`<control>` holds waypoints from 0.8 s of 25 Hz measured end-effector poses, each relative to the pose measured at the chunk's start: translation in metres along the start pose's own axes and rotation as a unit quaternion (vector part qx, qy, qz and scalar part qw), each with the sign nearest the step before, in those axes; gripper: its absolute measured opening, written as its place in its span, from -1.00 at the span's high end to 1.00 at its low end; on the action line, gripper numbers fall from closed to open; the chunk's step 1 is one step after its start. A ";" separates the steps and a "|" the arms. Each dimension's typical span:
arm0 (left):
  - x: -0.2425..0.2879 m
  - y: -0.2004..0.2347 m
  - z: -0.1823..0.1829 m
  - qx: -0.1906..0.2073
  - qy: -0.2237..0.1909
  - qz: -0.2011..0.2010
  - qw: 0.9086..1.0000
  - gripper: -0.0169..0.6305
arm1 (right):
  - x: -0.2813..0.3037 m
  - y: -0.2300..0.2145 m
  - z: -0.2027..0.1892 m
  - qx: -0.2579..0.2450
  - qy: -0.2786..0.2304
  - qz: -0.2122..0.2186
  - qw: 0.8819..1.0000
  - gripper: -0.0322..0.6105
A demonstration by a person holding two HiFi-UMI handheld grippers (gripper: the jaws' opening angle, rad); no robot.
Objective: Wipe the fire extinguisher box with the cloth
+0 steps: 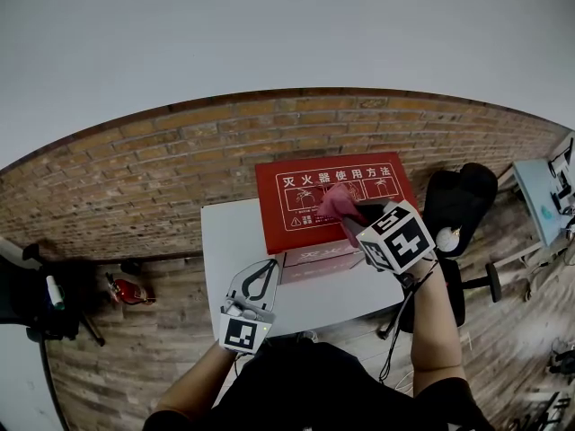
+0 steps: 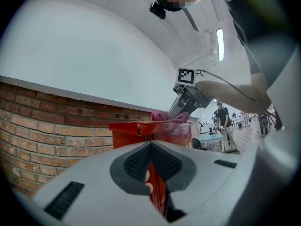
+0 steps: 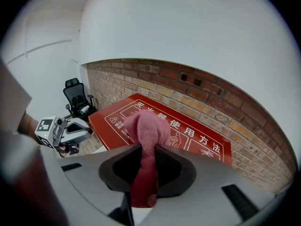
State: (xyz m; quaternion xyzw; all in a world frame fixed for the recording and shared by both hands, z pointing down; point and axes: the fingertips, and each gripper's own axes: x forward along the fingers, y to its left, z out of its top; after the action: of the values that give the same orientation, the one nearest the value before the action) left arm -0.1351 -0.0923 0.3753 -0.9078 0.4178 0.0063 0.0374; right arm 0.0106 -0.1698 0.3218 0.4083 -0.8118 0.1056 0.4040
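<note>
1. two grippers are mine: the right gripper (image 3: 150, 150) is clamped on a bunched pink cloth (image 3: 146, 126), whose fuzzy looped end rests on the flat red top.
2. the fire extinguisher box (image 1: 305, 196), smooth red with white print, sits on a white table (image 1: 234, 241) against a rough brick wall (image 1: 180, 169).
3. the left gripper (image 2: 150, 147) is closed on a thin red edge at the box's near corner.

From the head we look steeply down on the fire extinguisher box (image 1: 301, 215). Our left gripper view faces its side, level and close; our right gripper view tilts down onto its top.
</note>
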 end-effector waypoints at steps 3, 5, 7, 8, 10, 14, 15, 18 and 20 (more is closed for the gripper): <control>0.002 -0.002 0.000 -0.001 0.002 0.000 1.000 0.85 | -0.002 -0.007 -0.004 0.004 0.001 -0.003 1.000 0.63; 0.003 -0.003 0.000 0.001 0.003 -0.001 1.000 0.85 | -0.003 -0.010 -0.006 0.007 0.001 -0.004 1.000 0.63; 0.003 -0.004 -0.001 0.000 0.004 0.000 1.000 0.85 | -0.003 -0.012 -0.008 0.009 0.000 -0.004 1.000 0.63; 0.003 -0.004 -0.002 0.000 0.005 0.000 1.000 0.85 | -0.004 -0.013 -0.008 0.009 0.000 -0.004 1.000 0.63; 0.003 -0.004 -0.003 0.001 0.007 0.001 1.000 0.85 | -0.004 -0.016 -0.009 0.010 -0.001 -0.004 1.000 0.63; 0.004 -0.005 -0.006 0.001 0.012 0.003 1.000 0.85 | -0.005 -0.021 -0.013 0.011 -0.001 -0.006 1.000 0.63; 0.005 -0.006 -0.006 0.002 0.012 0.003 1.000 0.85 | -0.005 -0.023 -0.014 0.012 -0.001 -0.007 1.000 0.63; 0.006 -0.007 -0.006 0.002 0.013 0.003 1.000 0.85 | -0.007 -0.028 -0.017 0.014 -0.001 -0.011 1.000 0.63; 0.008 -0.008 -0.006 0.002 0.013 0.002 1.000 0.85 | -0.009 -0.032 -0.019 0.017 -0.001 -0.014 1.000 0.63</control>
State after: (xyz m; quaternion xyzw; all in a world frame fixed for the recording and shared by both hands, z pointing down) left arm -0.1239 -0.0931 0.3818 -0.9067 0.4205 -0.0059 0.0336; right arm 0.0485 -0.1761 0.3227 0.4261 -0.8048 0.1132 0.3975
